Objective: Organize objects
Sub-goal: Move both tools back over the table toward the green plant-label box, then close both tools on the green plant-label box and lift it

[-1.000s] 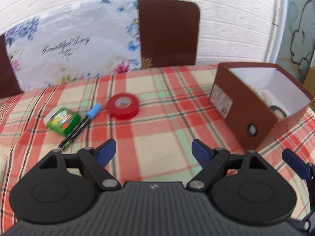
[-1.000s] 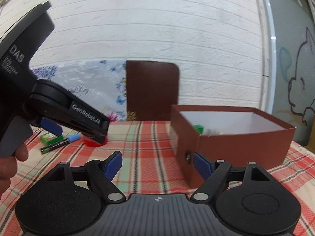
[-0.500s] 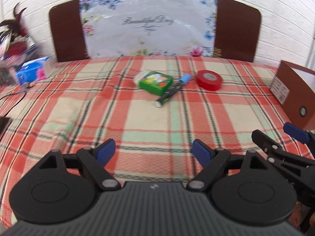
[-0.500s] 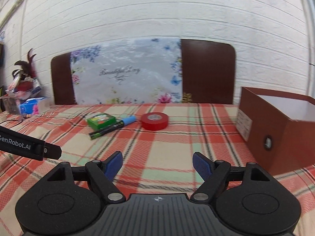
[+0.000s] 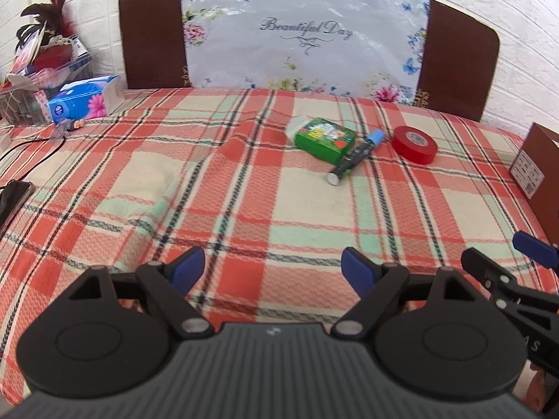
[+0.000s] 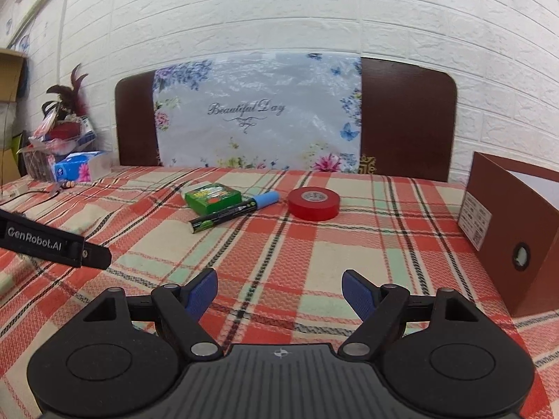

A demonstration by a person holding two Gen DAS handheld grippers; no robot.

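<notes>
On plaid cloth, both grippers (image 5: 272,269) (image 6: 279,288) wide, empty; marker (image 6: 230,216) touches green box (image 6: 213,197) — grabbing either likely nudges both.

Swung away from the brown box (image 5: 536,174) since a second ago: left gripper (image 5: 272,270) now faces the middle of the plaid tablecloth (image 5: 209,181), with the box only a sliver at the right edge instead of filling that side. Right gripper (image 6: 279,291) likewise turned off the box (image 6: 506,230), now showing red tape roll (image 6: 313,203), marker (image 6: 230,214) and green packet (image 6: 213,197) left of the box. Newly in view far left of the box: tissue pack (image 5: 84,101).
</notes>
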